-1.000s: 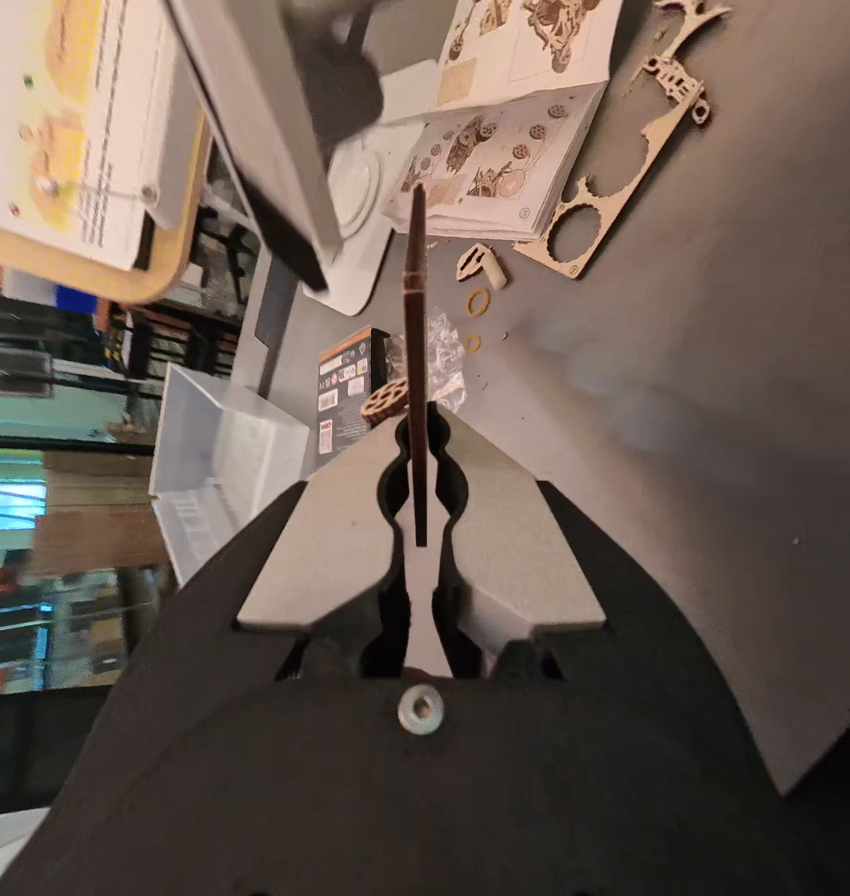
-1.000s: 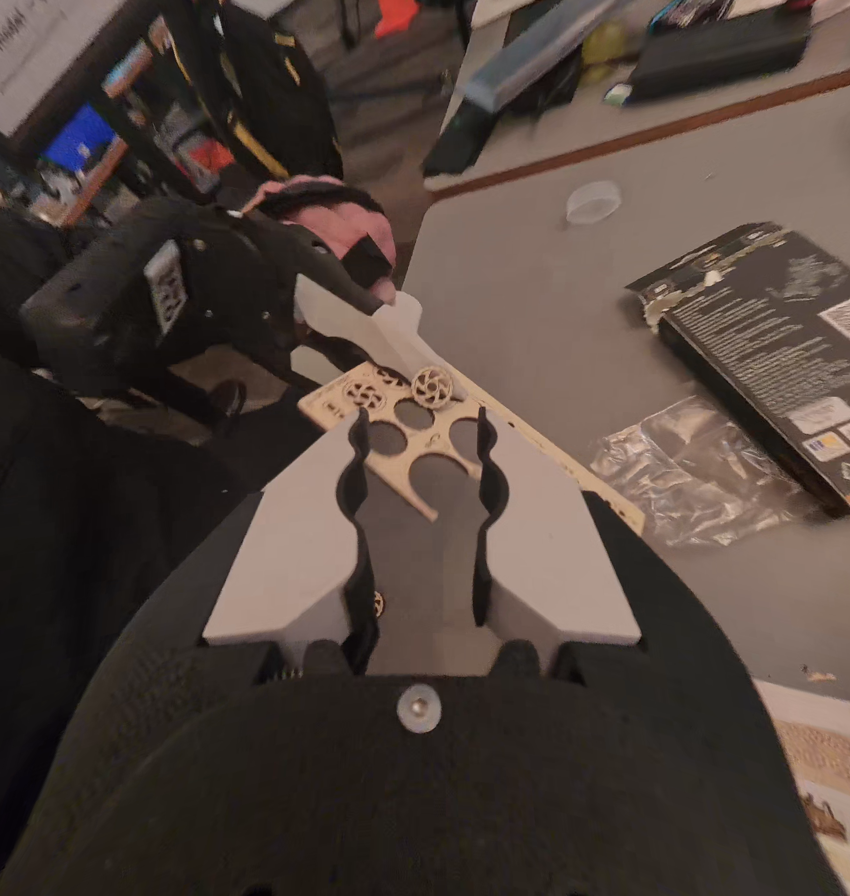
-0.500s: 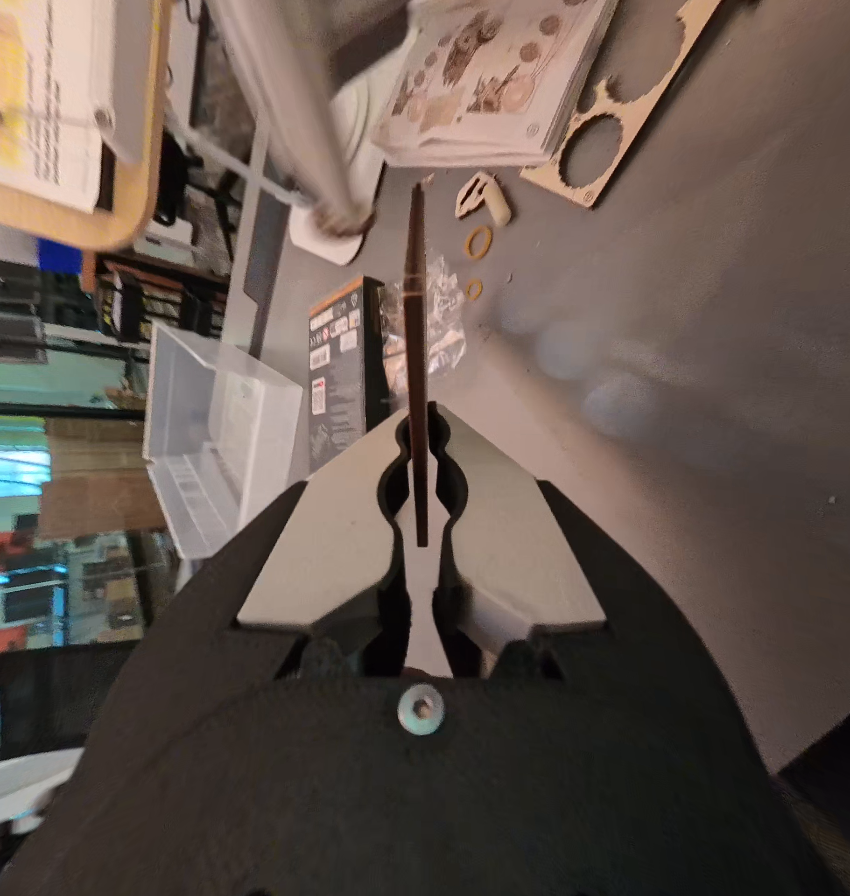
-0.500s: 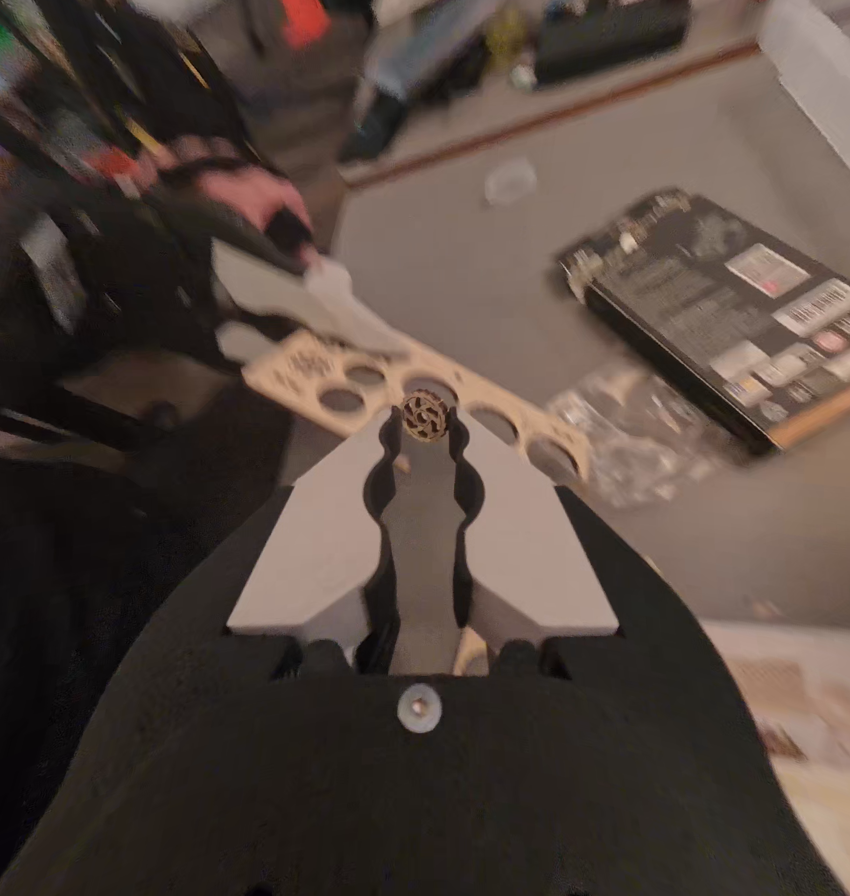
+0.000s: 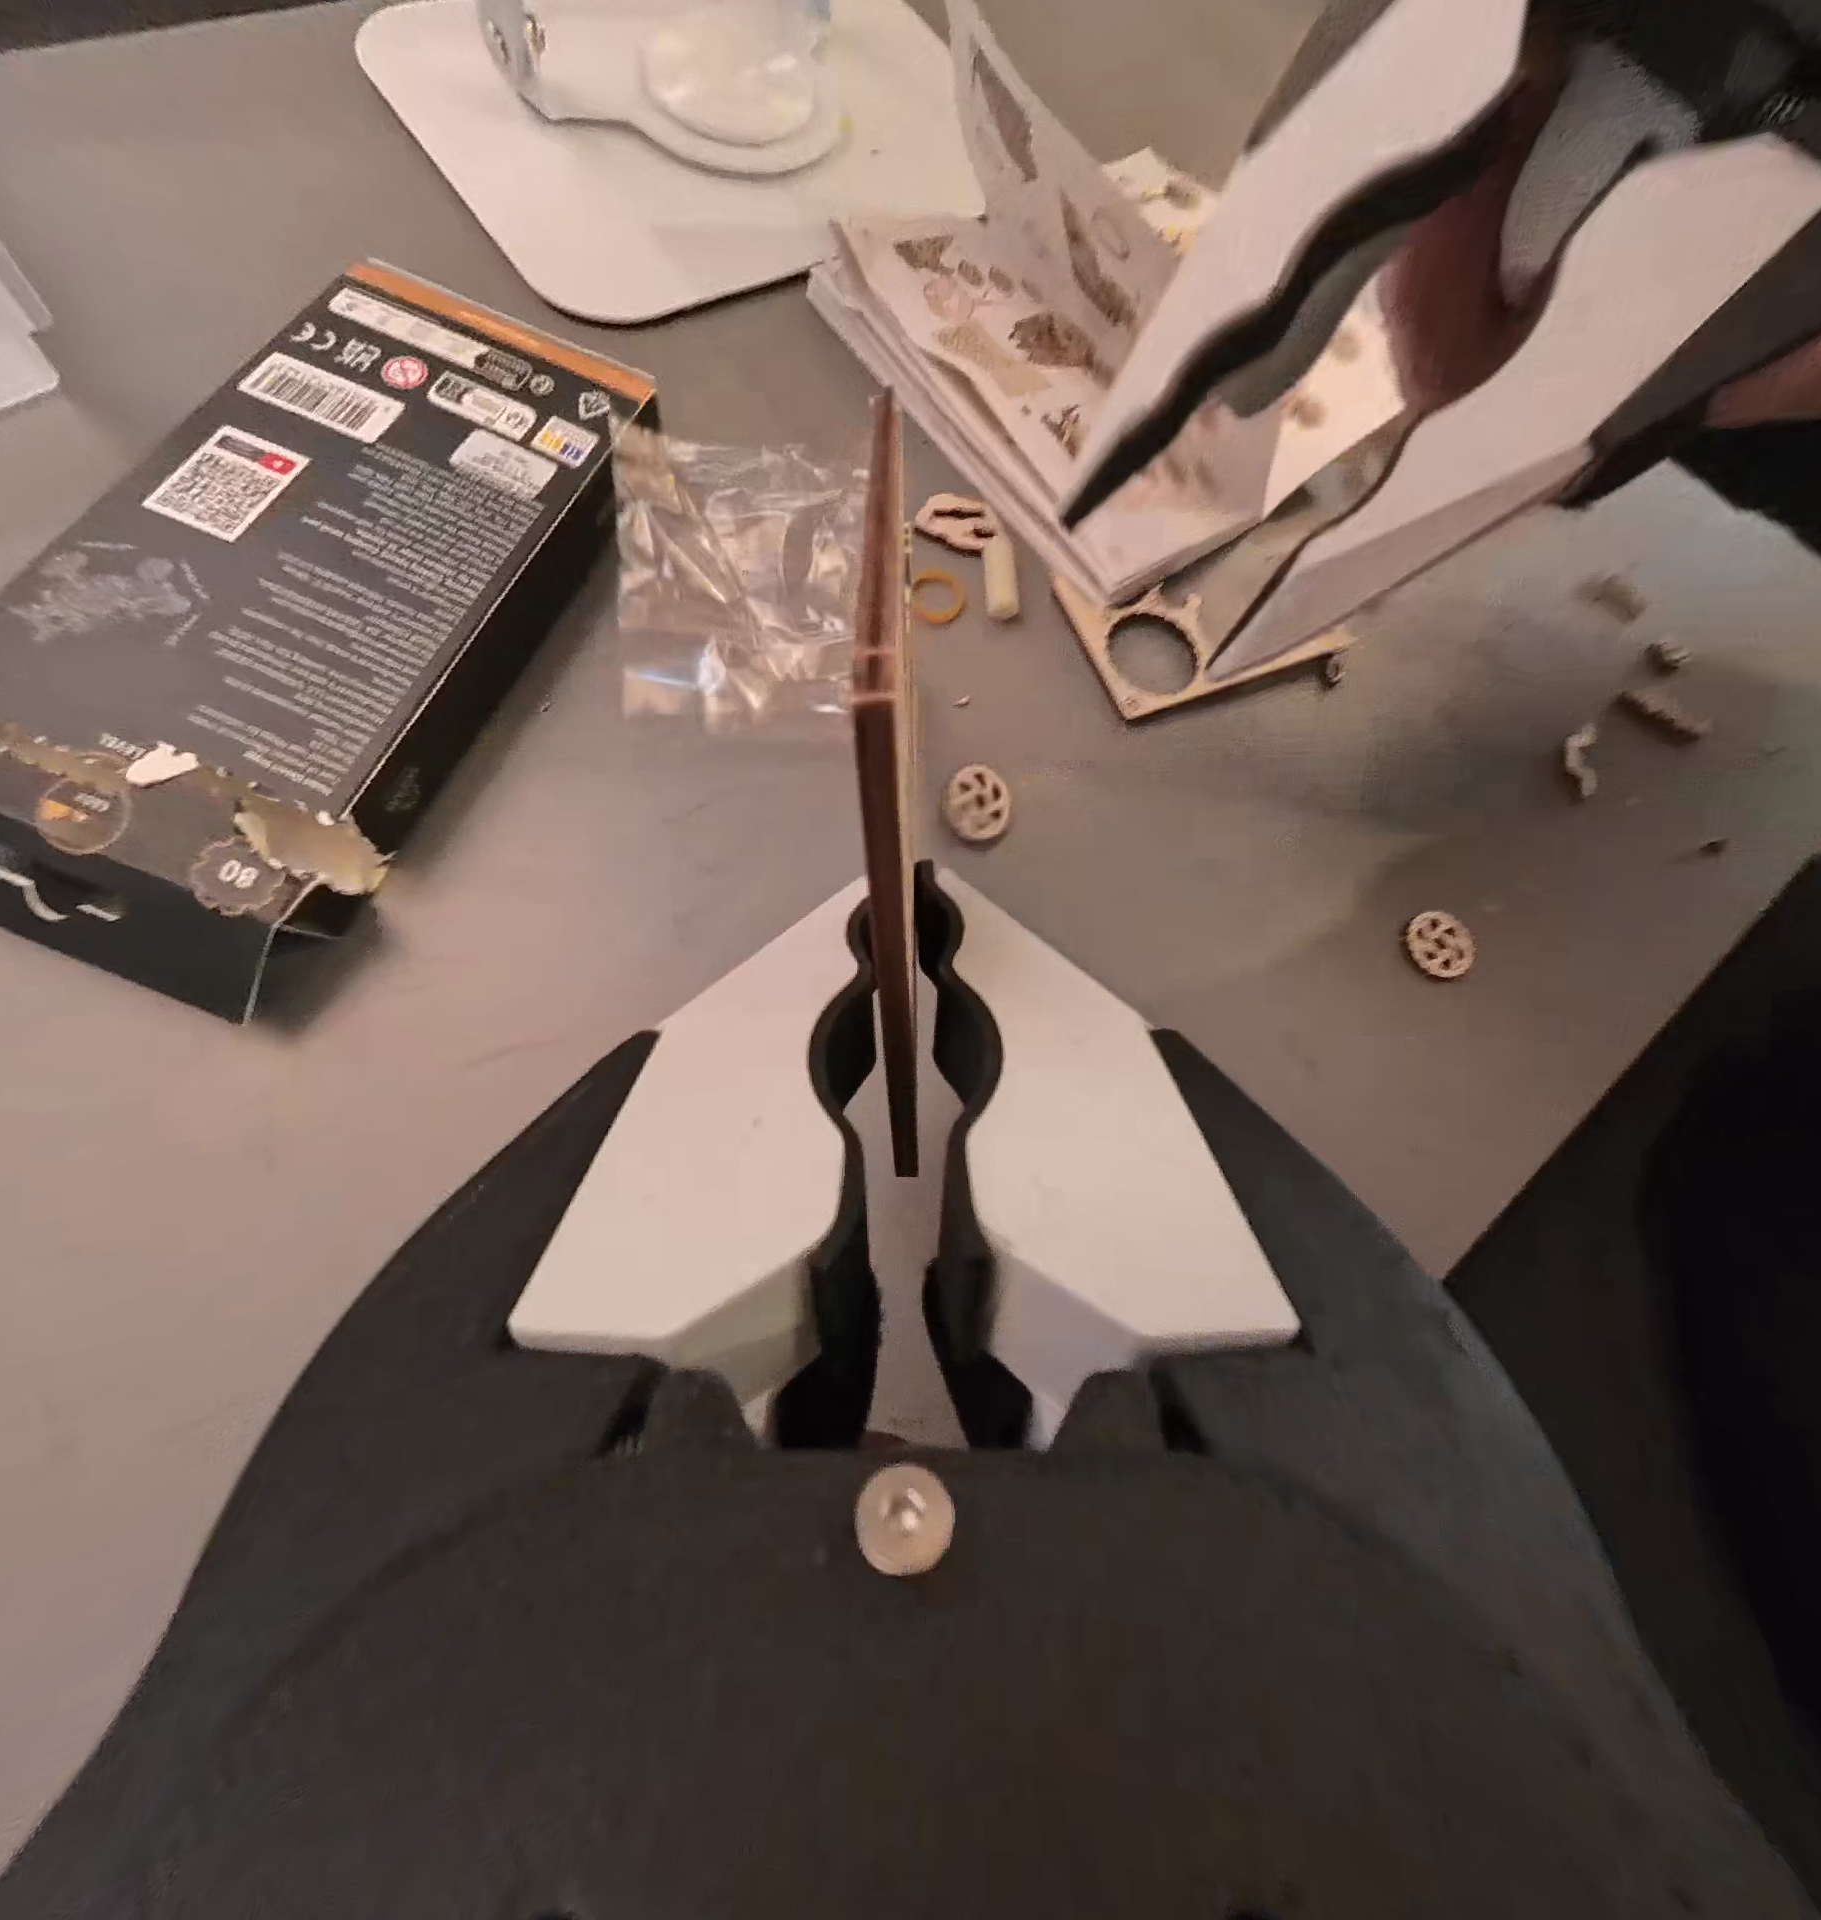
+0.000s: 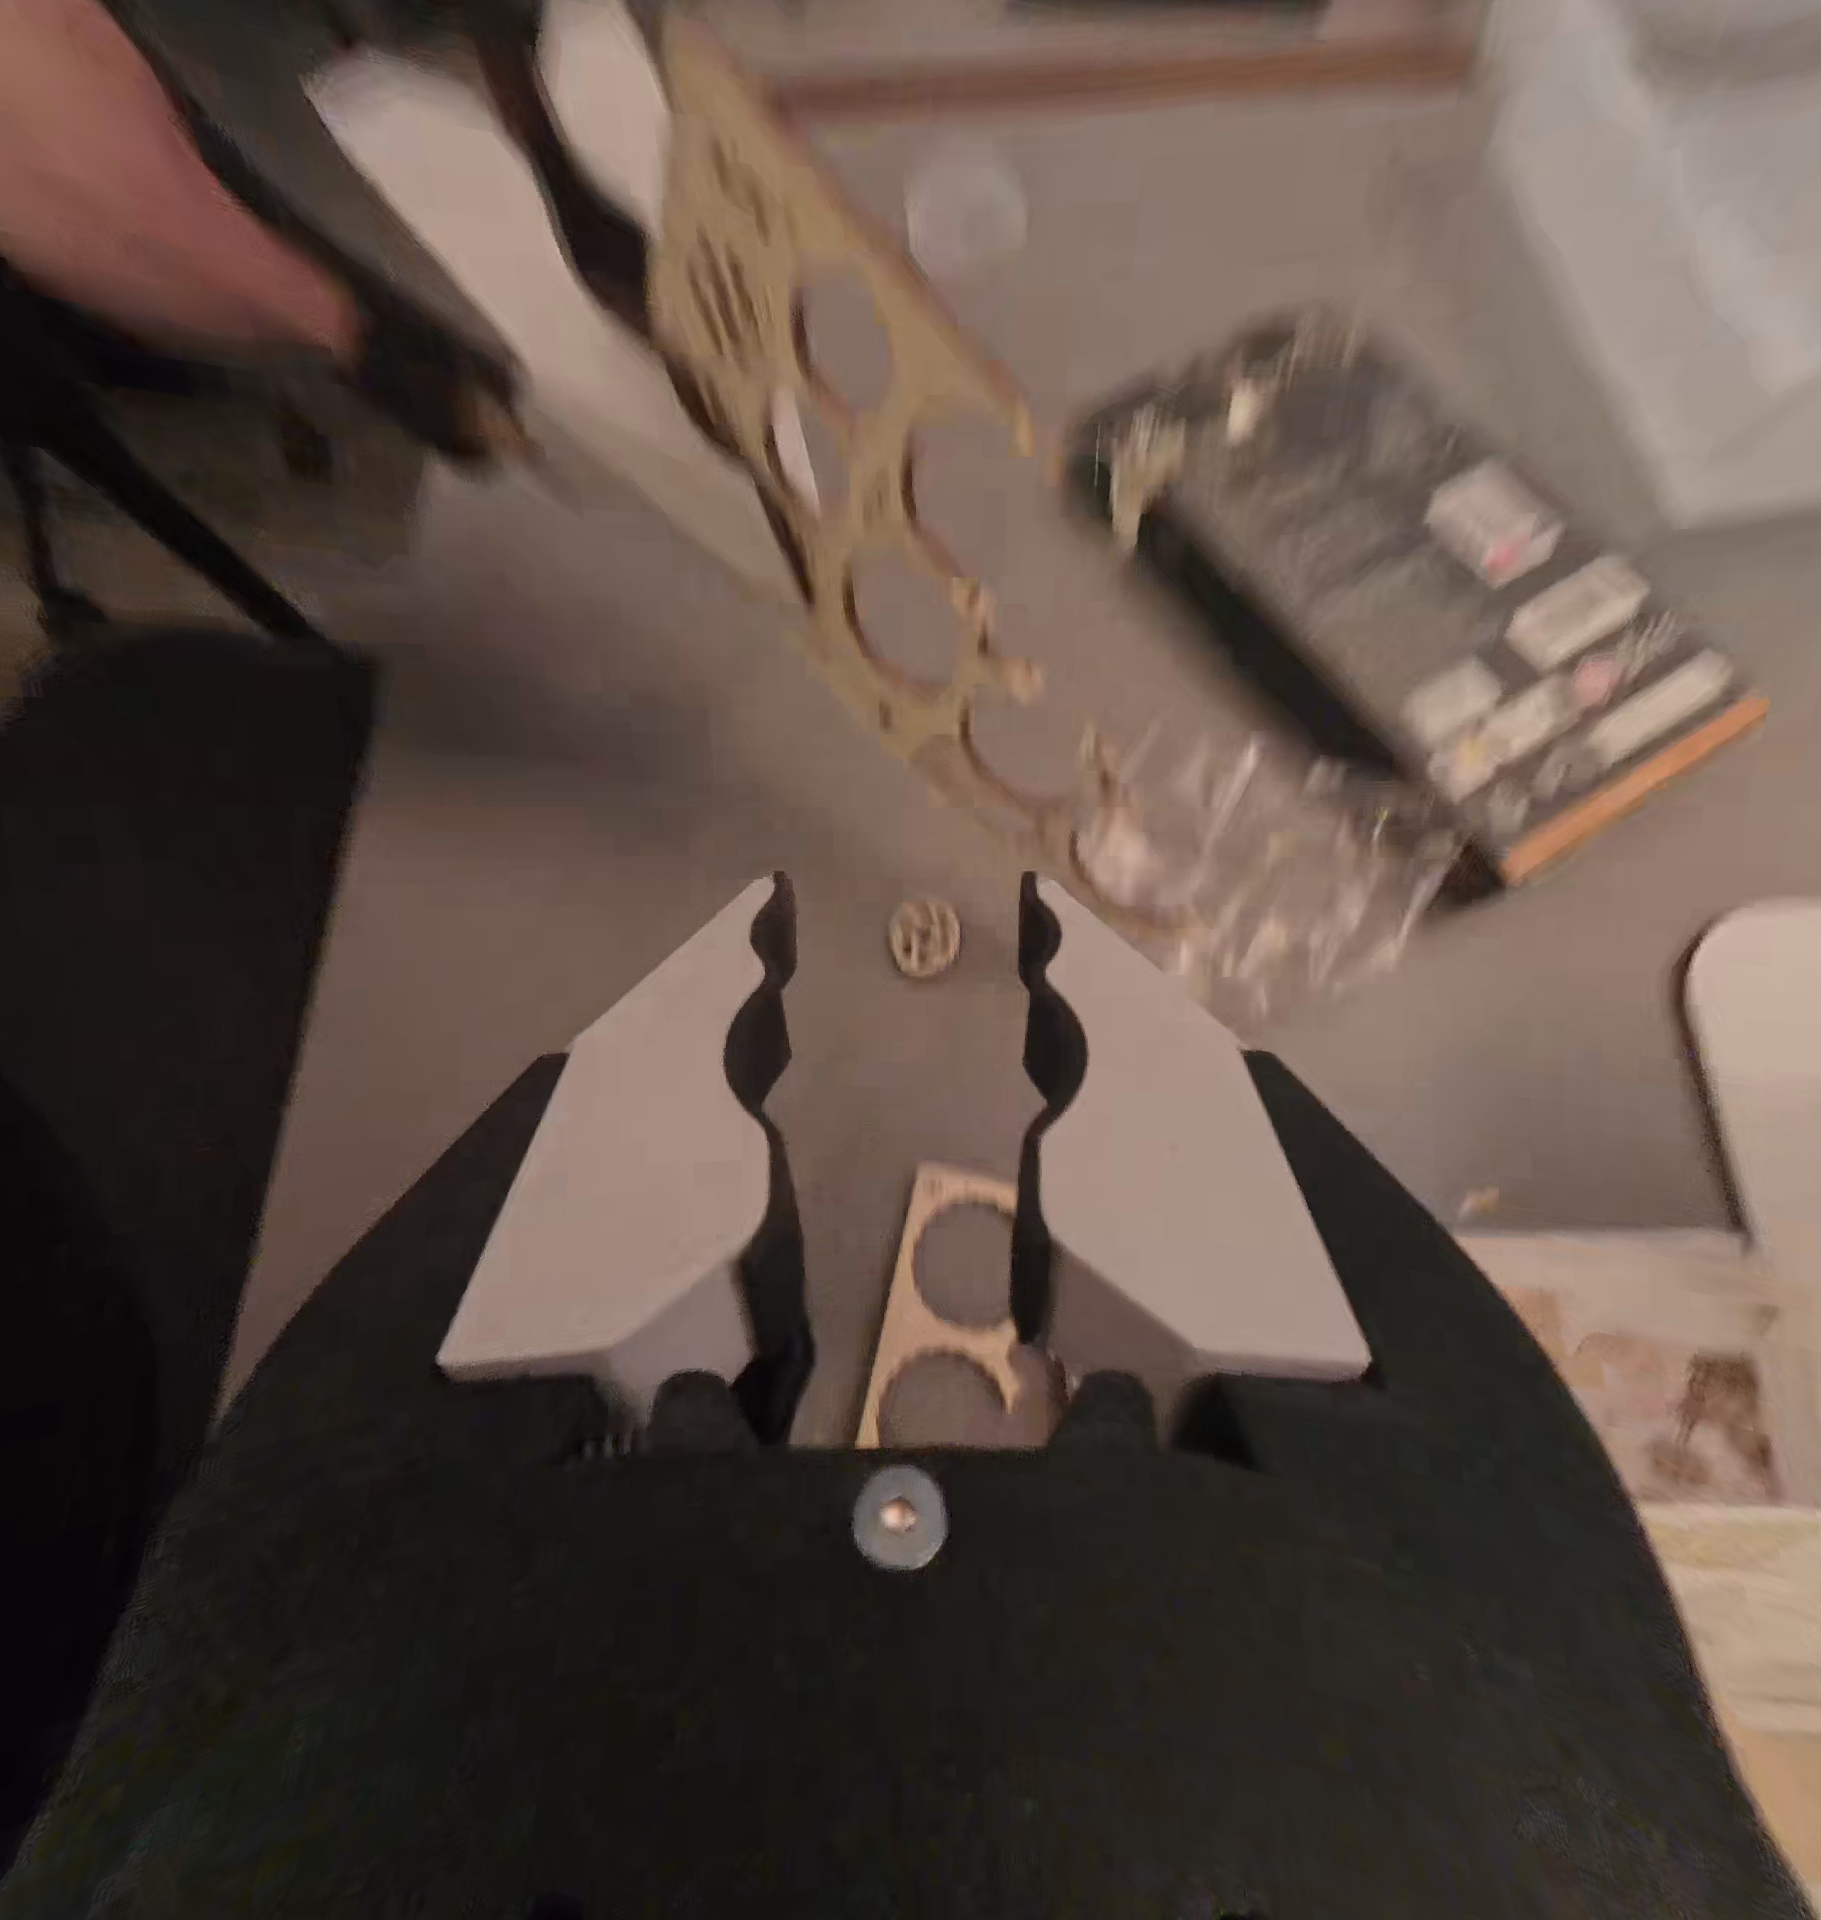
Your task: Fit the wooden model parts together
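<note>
My left gripper [image 5: 890, 883] is shut on a thin wooden parts sheet [image 5: 885, 665], seen edge-on and held upright above the grey table [image 5: 573, 935]. In the blurred right wrist view the sheet [image 6: 864, 499] shows several round holes. My right gripper [image 6: 904, 894] is open and empty above the table; it also shows at the upper right of the left wrist view [image 5: 1155, 592]. A small wooden wheel [image 6: 924, 937] lies on the table just past its fingertips. Two wheels [image 5: 977, 805] [image 5: 1439, 943] lie on the table in the left wrist view.
A black box [image 5: 262, 582] lies at the left, with a clear plastic bag [image 5: 740, 582] beside it. An open booklet [image 5: 989, 312] and another punched-out sheet [image 5: 1155, 655] lie behind. Small wooden bits [image 5: 1633, 707] lie at the right. A white base plate [image 5: 657, 156] sits at the back. One gripper's finger ends stand about 8 centimeters off the other's. It is some 7 centimeters from my right tips to the small wooden wheel [image 6: 924, 937]. My left wrist view [image 5: 989, 795] looks at it from another angle.
My right gripper closed on a small wheel at the sheet, pulled away, and now stands open with the wheel lying on the table. The left gripper swung to face down at the table.
</note>
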`<act>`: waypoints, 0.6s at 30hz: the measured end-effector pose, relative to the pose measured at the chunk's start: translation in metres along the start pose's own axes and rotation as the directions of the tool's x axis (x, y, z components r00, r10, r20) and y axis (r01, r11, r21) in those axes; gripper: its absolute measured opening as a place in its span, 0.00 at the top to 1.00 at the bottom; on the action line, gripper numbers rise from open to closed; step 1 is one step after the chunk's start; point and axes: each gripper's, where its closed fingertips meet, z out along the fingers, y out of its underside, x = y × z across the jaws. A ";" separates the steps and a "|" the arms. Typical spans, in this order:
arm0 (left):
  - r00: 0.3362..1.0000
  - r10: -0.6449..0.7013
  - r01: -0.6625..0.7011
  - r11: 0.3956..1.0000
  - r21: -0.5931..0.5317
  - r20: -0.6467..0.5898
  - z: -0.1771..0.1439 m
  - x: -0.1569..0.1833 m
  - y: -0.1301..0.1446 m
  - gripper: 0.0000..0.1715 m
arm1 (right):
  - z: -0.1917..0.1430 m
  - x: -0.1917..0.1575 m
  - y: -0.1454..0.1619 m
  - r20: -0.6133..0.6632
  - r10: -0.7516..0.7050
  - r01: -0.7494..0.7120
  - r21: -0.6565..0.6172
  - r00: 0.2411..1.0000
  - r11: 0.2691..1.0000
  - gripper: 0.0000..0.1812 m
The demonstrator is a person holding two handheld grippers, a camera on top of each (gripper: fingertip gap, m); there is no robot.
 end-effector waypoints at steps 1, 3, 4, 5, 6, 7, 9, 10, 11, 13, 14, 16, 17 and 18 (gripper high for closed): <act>1.000 -0.010 0.010 1.000 0.009 -0.019 0.000 0.003 -0.003 1.00 | -0.007 -0.002 -0.020 0.009 -0.012 0.011 0.068 1.000 0.998 0.77; 0.999 -0.002 0.002 1.000 0.009 -0.046 0.002 0.010 -0.007 1.00 | -0.013 -0.004 -0.049 0.000 -0.057 0.057 0.116 0.998 0.992 0.74; 0.998 0.006 -0.006 1.000 -0.003 -0.061 0.004 0.015 -0.008 1.00 | -0.011 -0.005 -0.060 0.003 -0.083 0.082 0.122 0.997 0.989 0.74; 0.997 0.013 -0.015 1.000 -0.013 -0.081 0.006 0.021 -0.009 1.00 | -0.007 -0.008 -0.068 0.020 -0.103 0.100 0.125 0.994 0.987 0.72; 0.995 0.025 -0.027 0.999 -0.020 -0.101 0.008 0.027 -0.010 1.00 | -0.001 -0.012 -0.073 0.043 -0.122 0.116 0.114 0.992 0.987 0.71; 0.993 0.034 -0.037 0.999 -0.027 -0.114 0.009 0.033 -0.011 1.00 | 0.006 -0.015 -0.076 0.062 -0.138 0.132 0.097 0.988 0.986 0.71; 0.991 0.041 -0.049 0.997 -0.059 -0.124 0.011 0.039 -0.010 1.00 | 0.018 -0.020 -0.075 0.116 -0.156 0.149 0.069 0.981 0.986 0.81; 0.993 0.056 -0.064 0.995 -0.079 -0.099 0.011 0.036 -0.006 1.00 | 0.021 -0.021 -0.073 0.147 -0.149 0.142 0.053 0.978 0.988 0.82; 0.994 0.050 -0.058 0.995 -0.076 -0.102 0.010 0.035 -0.006 1.00 | 0.022 -0.021 -0.073 0.171 -0.123 0.116 0.052 0.978 0.992 0.82; 0.994 0.021 -0.029 0.997 -0.075 -0.109 0.010 0.035 -0.006 0.99 | 0.024 -0.018 -0.073 0.175 -0.103 0.094 0.059 0.979 0.994 0.83; 0.995 0.022 -0.031 0.995 -0.091 -0.101 0.012 0.034 -0.004 0.98 | 0.025 -0.020 -0.071 0.193 -0.085 0.078 0.047 0.977 0.996 0.86; 0.995 -0.011 -0.001 0.994 -0.112 -0.101 0.015 0.032 0.001 0.99 | 0.028 -0.019 -0.067 0.161 -0.082 0.077 0.038 0.984 0.996 0.87; 0.995 -0.031 0.020 0.993 -0.114 -0.095 0.018 0.030 0.002 0.99 | 0.030 -0.018 -0.065 0.142 -0.081 0.077 0.034 0.987 0.996 0.87; 0.995 -0.036 0.026 0.993 -0.113 -0.089 0.020 0.030 0.003 0.99 | 0.031 -0.016 -0.063 0.117 -0.079 0.076 0.024 0.990 0.997 0.87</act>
